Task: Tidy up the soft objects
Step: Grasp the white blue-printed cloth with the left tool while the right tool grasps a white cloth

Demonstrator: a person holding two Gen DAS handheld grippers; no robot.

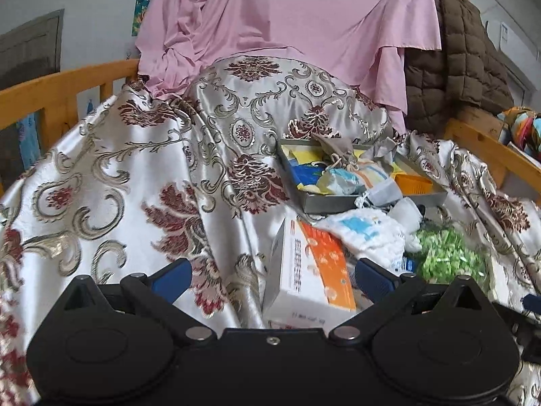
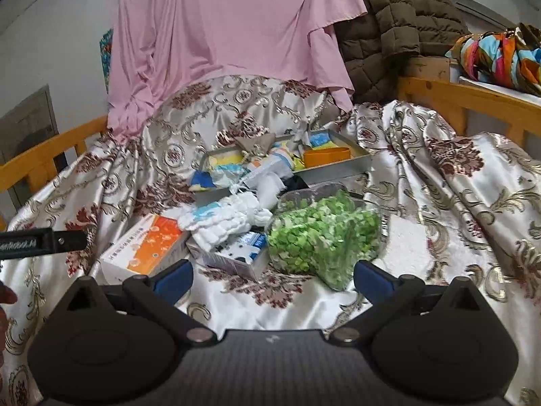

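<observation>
On the floral satin bedspread (image 1: 118, 176) lies a pile of small items. A grey metal tray (image 1: 338, 199) (image 2: 334, 167) holds pouches, yellow and blue cloths and an orange container (image 2: 326, 155). In front of it lie a white quilted cloth with blue patches (image 1: 365, 230) (image 2: 219, 220), a clear bag of green bits (image 1: 446, 253) (image 2: 324, 233), an orange-and-white box (image 1: 311, 270) (image 2: 145, 250) and a blue-and-white carton (image 2: 243, 253). My left gripper (image 1: 274, 275) stands open just before the box. My right gripper (image 2: 272, 275) hangs open in front of the green bag and carton, holding nothing.
A pink sheet (image 1: 287, 27) drapes the bedhead, with a brown quilted jacket (image 1: 463, 50) to its right. Wooden bed rails (image 1: 50, 91) (image 2: 473, 98) run along both sides. A colourful cloth bundle (image 2: 500, 54) sits beyond the right rail. The left gripper's body (image 2: 37, 242) shows at the left edge.
</observation>
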